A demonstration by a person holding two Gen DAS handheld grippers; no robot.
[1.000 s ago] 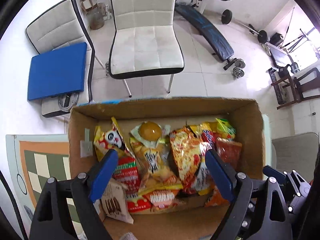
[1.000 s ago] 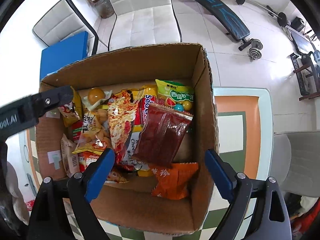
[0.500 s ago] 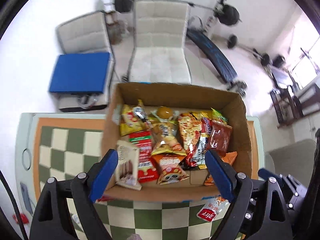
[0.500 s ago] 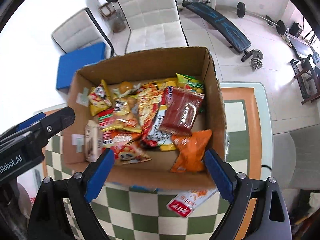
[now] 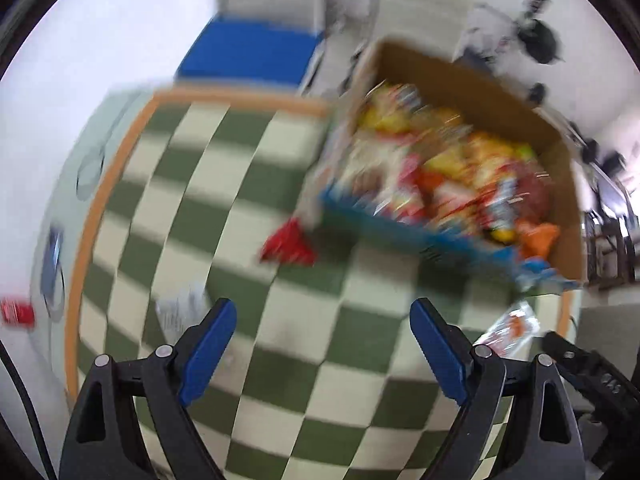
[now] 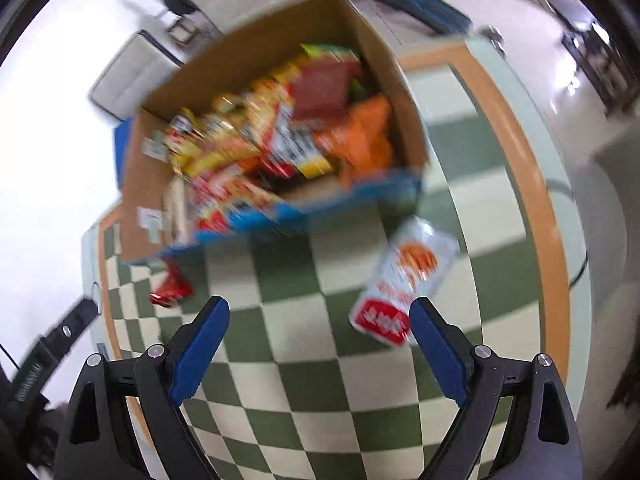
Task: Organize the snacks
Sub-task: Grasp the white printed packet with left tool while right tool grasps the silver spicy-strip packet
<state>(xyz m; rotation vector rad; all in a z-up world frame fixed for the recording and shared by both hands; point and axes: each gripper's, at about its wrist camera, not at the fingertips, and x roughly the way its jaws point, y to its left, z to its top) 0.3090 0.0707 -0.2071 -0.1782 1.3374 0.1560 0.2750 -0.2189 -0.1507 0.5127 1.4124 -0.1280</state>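
Left wrist: the left gripper (image 5: pixel 318 344) gapes wide, empty, above the green checkered tabletop (image 5: pixel 248 208); a small red packet (image 5: pixel 289 243) lies beside the brown cardboard box (image 5: pixel 472 92) crammed with snacks.

Right wrist: the right gripper (image 6: pixel 318 340) is equally spread, empty, just beside a white-and-red snack pouch (image 6: pixel 404 280), probably next for boxing.

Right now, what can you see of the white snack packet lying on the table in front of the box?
The white snack packet is a glossy plastic pouch with an orange picture mid-face and a red label at its near end. It lies flat and slanted on the checkered tablecloth, apart from the cardboard box, just ahead of the open right gripper. Nothing grips it.
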